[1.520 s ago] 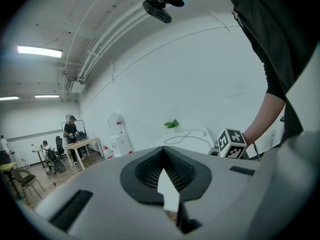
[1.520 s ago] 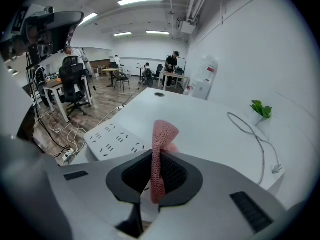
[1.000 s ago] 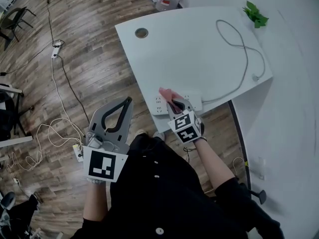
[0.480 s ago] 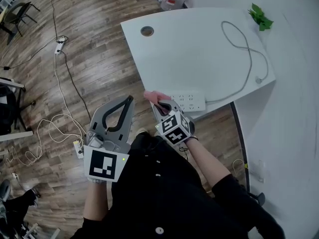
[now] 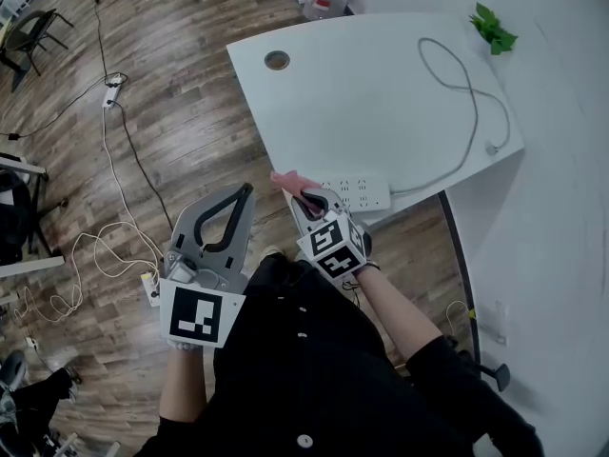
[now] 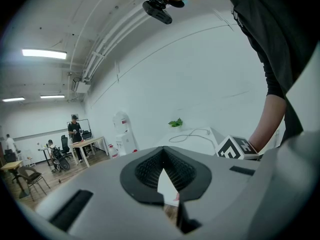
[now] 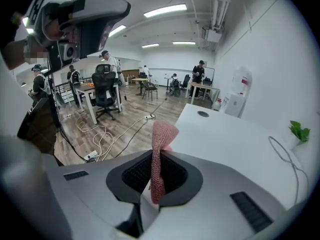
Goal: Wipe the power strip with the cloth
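Most of what I see from the head view is the brown wooden plank floor [image 5: 171,112], open on the left apart from thin white and black cables [image 5: 114,160] trailing across it. The big white table with a rounded outline [image 5: 362,93] fills the upper right; its top is largely bare, so there is free room beyond the strip. A long grey cord [image 5: 457,84] loops over the far right part and runs back to the white rectangular power strip [image 5: 357,194], which lies along the table's near edge, close to the near-left corner. My left gripper [image 5: 245,191] hangs over the floor, well clear of the table's left edge; in the left gripper view its jaws meet at the tips with nothing between them. My right gripper [image 5: 297,194] sits at the near-left corner, jaws clamped on the pink knitted cloth [image 5: 285,180], which stands up from between them in the right gripper view [image 7: 159,154]. The cloth is right at the table edge, just beside the strip's left end; I cannot tell whether it touches it. A round cable hole [image 5: 277,61] sits near the far-left edge, and a small green leafy plant [image 5: 493,29] at the far-right corner.
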Motion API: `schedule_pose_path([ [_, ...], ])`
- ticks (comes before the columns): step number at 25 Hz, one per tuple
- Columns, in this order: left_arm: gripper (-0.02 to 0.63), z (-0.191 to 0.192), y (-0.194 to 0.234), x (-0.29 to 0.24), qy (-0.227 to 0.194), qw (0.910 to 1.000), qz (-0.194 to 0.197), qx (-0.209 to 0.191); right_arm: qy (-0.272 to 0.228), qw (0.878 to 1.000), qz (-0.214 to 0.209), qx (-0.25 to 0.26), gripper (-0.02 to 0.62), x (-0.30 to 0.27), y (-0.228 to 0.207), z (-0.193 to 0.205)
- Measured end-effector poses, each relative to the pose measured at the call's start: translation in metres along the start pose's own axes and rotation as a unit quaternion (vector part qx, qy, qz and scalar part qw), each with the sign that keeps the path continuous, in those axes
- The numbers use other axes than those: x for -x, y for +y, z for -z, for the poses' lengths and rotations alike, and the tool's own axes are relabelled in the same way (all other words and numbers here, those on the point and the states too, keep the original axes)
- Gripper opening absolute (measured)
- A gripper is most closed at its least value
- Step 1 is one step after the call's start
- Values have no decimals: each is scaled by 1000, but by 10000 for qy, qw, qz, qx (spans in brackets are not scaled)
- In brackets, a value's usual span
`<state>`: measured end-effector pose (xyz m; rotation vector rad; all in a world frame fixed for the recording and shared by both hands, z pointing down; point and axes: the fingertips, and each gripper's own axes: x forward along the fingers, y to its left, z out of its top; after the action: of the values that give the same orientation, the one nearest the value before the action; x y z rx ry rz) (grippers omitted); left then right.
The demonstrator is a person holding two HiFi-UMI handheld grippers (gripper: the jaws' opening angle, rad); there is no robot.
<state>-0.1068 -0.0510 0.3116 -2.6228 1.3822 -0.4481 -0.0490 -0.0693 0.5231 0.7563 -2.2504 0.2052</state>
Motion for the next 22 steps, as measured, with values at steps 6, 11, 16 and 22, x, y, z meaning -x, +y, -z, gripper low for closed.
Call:
schedule_pose_path([
  [6,11,-12,-9,-11,-185,9995,231,-70,-345,9983,421,-226,57,33,-24,-15],
  [11,11,-18,-21,-20,-250,9986,453,-53,-622,9933,810,-544,57,68,-46,-16],
  [16,11,-24,-29,-28,-322,9971,679,-77,-928,9842,1285,-795,57,108,-65,-22],
  [22,11,-37,-43,-47,-493,9944,925,-112,-1224,9732,1761,-826,57,156,-82,-26],
])
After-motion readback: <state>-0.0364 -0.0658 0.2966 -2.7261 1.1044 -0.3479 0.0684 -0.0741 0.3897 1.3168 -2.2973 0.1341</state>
